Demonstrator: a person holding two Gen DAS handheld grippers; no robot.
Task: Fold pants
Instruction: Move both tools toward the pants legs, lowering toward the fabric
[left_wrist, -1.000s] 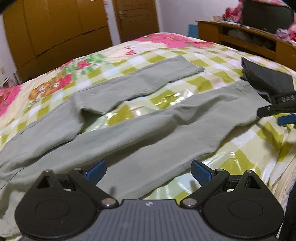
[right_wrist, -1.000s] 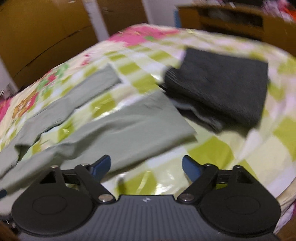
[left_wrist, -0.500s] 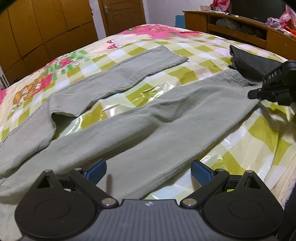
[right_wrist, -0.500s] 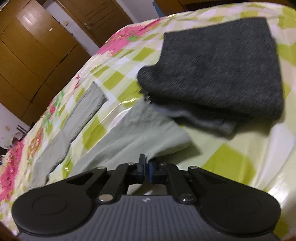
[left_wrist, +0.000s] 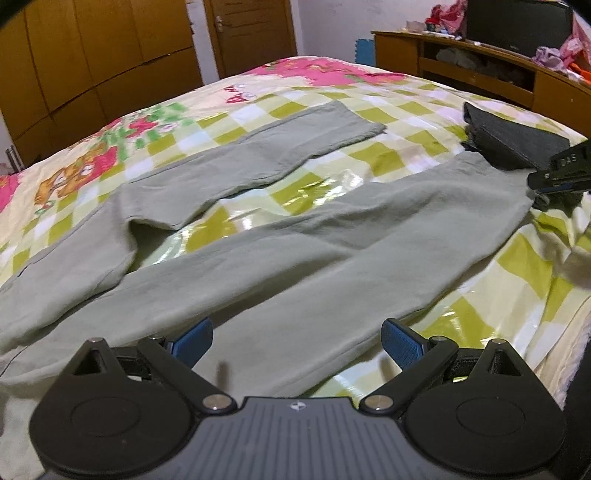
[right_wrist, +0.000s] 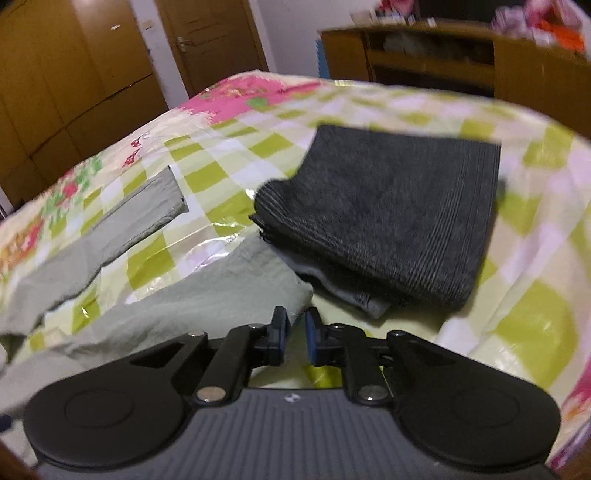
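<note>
Your right gripper (right_wrist: 294, 334) has just been opening a little from a closed pinch; a narrow gap shows between its blue pads, the pants hem's corner at the tips, and you cannot tell whether cloth is still caught. Your left gripper (left_wrist: 297, 341) is spread wide over the near leg, holding nothing. The pants (left_wrist: 295, 254), soft sage cloth, lie flat on the glossy checked bed cover (left_wrist: 417, 144), legs apart. A folded dark ribbed garment (right_wrist: 384, 218) sits beside the hem. The waist runs off frame.

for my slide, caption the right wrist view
Right gripper, jaws narrowly apart at the hem of the green pants, beside folded dark clothes on a checked bed.
</note>
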